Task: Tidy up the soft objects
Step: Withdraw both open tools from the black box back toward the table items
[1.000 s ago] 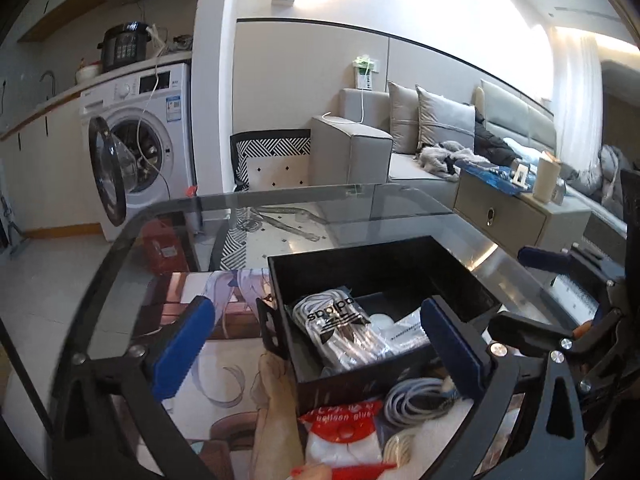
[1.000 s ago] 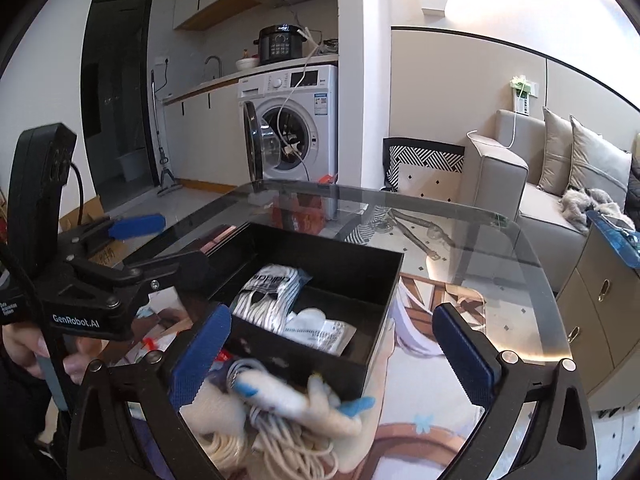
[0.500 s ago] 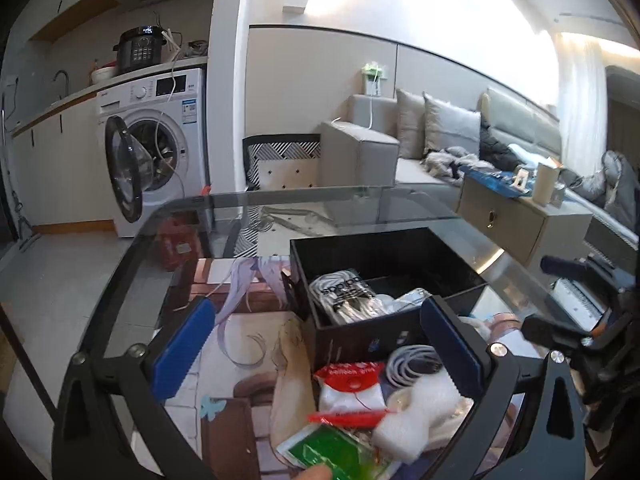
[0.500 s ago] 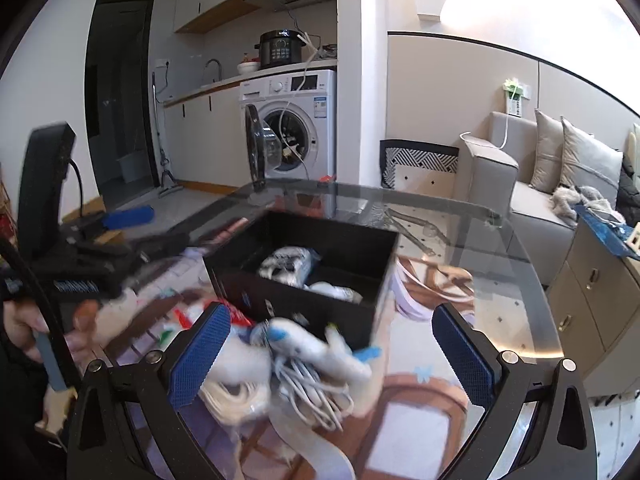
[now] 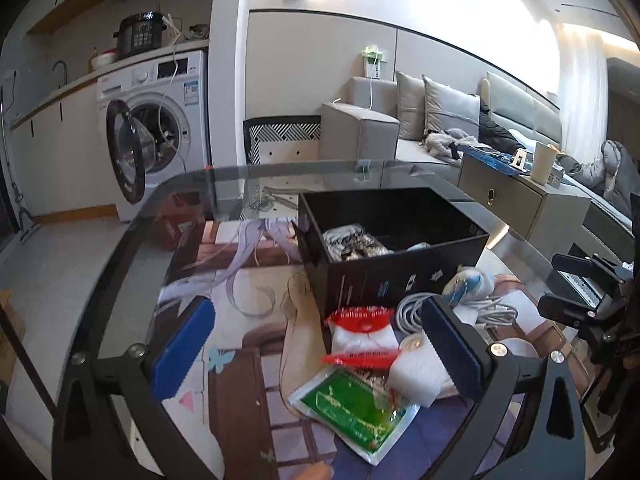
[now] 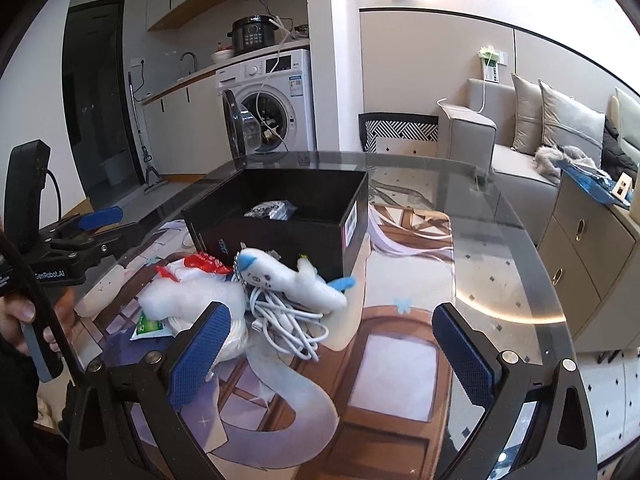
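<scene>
In the left wrist view we record the left claw (image 5: 316, 346) spread wide and empty, its blue pads (image 5: 182, 346) held above the glass counter (image 5: 132, 264). Between the pads lies a heap of soft items: a white packet with a red top (image 5: 362, 330), a green sachet (image 5: 352, 412), a white foam piece (image 5: 420, 370) and a coil of white cable (image 5: 412, 308). A white and blue plush toy (image 5: 468, 282) rests at the far side of the heap, just beside the black box (image 5: 394, 264). The box stands open on the counter, with a black and white printed bag (image 5: 354, 242) inside it. The right claw (image 5: 584, 292) shows at the right edge; we cannot tell its state from here. In the right wrist view the right claw (image 6: 330, 354) is likewise spread wide and empty. The plush toy (image 6: 288, 278) lies on top of the white cable (image 6: 288, 314), touching it, directly in front of the black box (image 6: 280, 220). The left claw (image 6: 92, 224) appears at the left, held by a hand (image 6: 24, 316).
</scene>
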`<state>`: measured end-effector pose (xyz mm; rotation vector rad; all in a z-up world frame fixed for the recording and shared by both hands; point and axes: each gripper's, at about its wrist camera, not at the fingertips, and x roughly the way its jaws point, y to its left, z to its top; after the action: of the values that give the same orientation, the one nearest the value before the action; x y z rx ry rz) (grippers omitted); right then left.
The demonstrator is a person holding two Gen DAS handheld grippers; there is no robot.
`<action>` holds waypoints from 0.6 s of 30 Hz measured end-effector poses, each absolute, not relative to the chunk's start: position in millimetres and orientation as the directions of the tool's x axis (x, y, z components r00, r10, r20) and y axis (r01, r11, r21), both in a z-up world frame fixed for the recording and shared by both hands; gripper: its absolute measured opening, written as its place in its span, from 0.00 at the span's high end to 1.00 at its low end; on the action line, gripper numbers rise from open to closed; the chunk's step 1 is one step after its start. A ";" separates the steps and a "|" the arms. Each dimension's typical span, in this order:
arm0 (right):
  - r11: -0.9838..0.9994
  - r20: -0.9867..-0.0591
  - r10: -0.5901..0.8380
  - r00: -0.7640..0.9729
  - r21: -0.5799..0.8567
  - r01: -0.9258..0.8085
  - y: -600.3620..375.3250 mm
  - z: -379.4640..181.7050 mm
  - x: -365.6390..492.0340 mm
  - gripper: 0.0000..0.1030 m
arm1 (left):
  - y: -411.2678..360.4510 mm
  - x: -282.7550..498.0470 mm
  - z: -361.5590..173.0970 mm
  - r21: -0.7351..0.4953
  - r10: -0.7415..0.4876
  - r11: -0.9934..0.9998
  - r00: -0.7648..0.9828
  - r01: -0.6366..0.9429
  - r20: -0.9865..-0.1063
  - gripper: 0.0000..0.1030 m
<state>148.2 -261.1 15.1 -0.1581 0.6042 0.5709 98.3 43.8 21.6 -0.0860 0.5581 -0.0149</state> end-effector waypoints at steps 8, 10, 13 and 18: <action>0.824 -0.600 0.463 0.652 0.021 -0.567 -250.2 3.6 142.0 0.01 | 44.0 92.5 5.3 -0.098 -0.043 0.995 0.824 -0.016 -0.566 0.00; 0.820 -0.603 0.469 0.645 0.027 -0.571 -249.0 2.1 141.2 0.01 | 44.0 90.7 3.0 -0.100 -0.043 0.995 0.821 -0.018 -0.569 0.00; 0.819 -0.605 0.472 0.641 0.031 -0.574 -245.6 1.7 139.9 0.00 | 42.6 88.8 1.1 -0.098 -0.039 0.995 0.819 -0.021 -0.573 0.00; 0.809 -0.613 0.477 0.630 0.026 -0.587 -238.7 -0.4 138.3 0.00 | 37.9 87.9 -1.6 -0.090 -0.048 0.996 0.810 -0.006 -0.585 0.00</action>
<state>138.3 -238.7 -0.4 -0.1830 0.6463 0.6126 87.9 37.9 -1.6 -0.0891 0.6273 -0.0220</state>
